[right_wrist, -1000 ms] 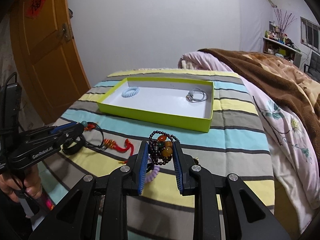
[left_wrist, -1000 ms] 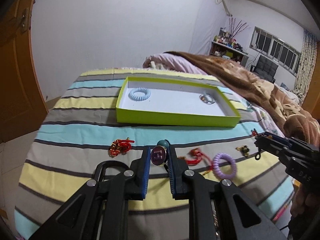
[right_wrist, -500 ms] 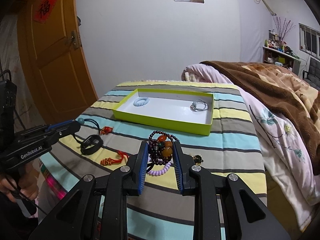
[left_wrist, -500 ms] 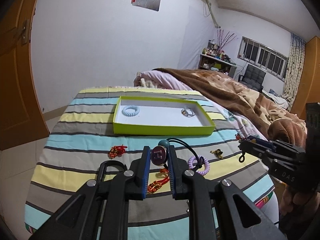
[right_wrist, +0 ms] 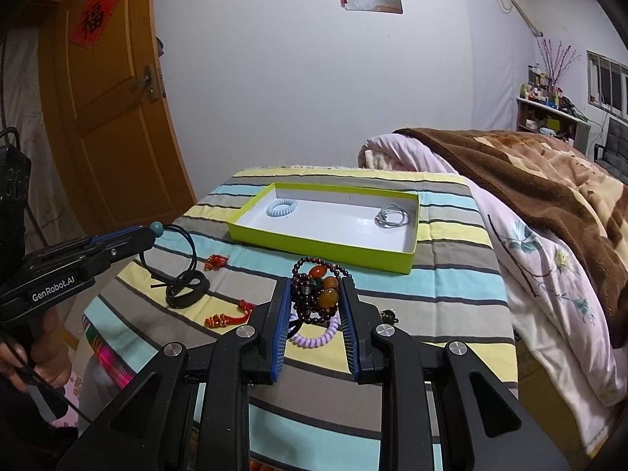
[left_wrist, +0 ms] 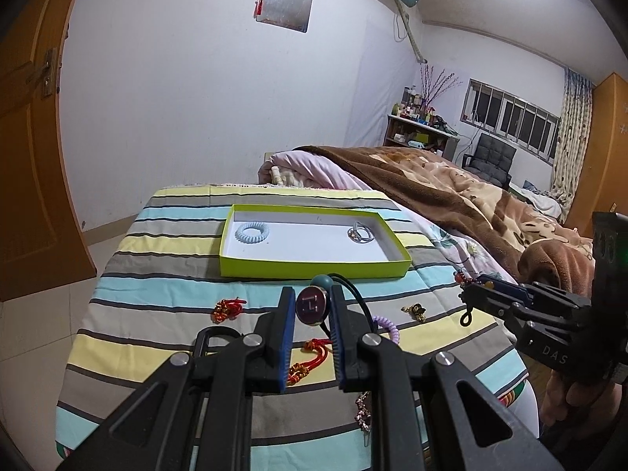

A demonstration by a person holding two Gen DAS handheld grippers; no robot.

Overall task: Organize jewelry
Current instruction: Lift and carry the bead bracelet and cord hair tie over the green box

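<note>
Left wrist view: left tongs point(left_wrist: 312, 306) clamp a round maroon pendant point(left_wrist: 311, 305) with a teal bead above it; its black cord point(right_wrist: 184, 271) trails down to a coil on the striped table point(left_wrist: 165, 286). Right tongs point(right_wrist: 316, 294) are closed on a bunched dark bead bracelet point(right_wrist: 316, 288) with amber beads. Both pieces are held above the table, short of the green tray point(left_wrist: 314, 267).

Risk, judged: the trailing cord could snag loose pieces or the tray rim during transfer; the bunched bracelet could slip if the grip only catches a few beads.

Count: tray holds two items, one pale blue coil tie point(left_wrist: 252, 232) and one silver bangle set point(left_wrist: 360, 234). On the table: two red knot charms point(right_wrist: 229, 318), one purple coil tie point(right_wrist: 316, 335), one small gold piece point(left_wrist: 415, 310).
</note>
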